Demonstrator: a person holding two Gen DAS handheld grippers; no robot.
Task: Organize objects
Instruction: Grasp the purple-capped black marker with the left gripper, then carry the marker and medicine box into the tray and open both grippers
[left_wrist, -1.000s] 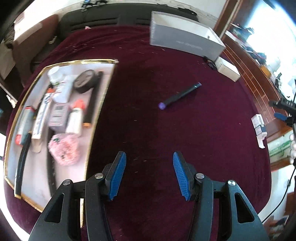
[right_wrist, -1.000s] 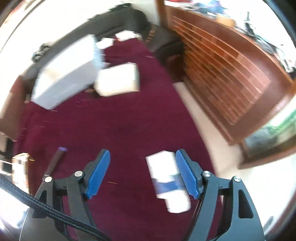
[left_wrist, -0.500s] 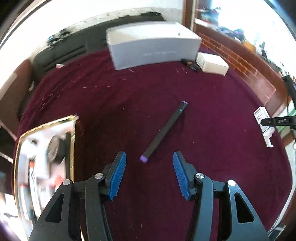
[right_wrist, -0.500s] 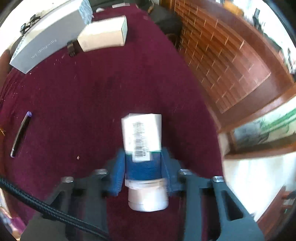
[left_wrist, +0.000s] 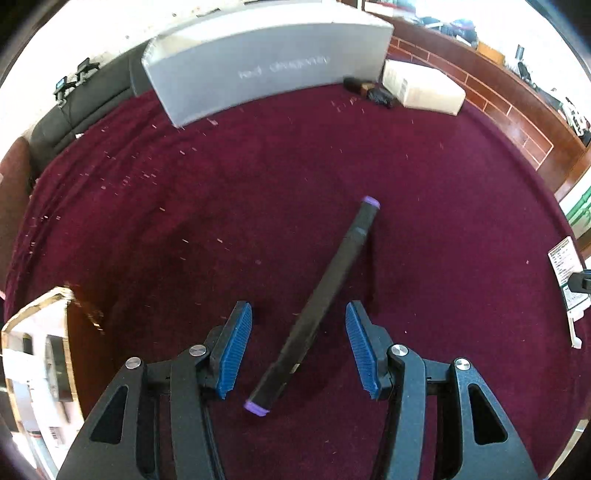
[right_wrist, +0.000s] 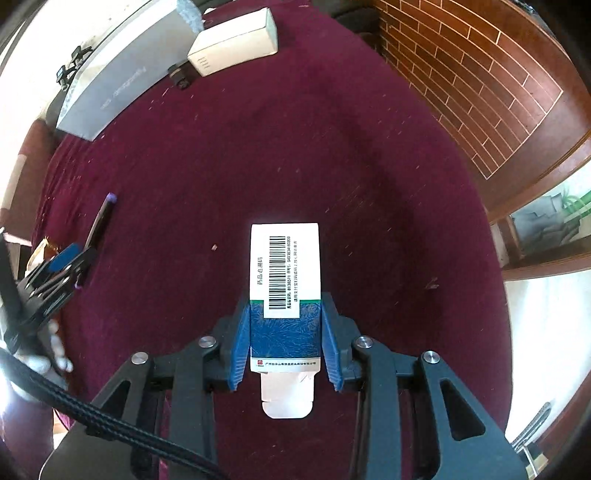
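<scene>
Hovering over the black marker with the left gripper, jaws standing apart, marker lying between them untouched, long axis slanting up-right across the gap. Clamping the medicine box in the right gripper, jaws having just been closing. Needing a roll to square up.

left tool open — straddling black marker
</scene>
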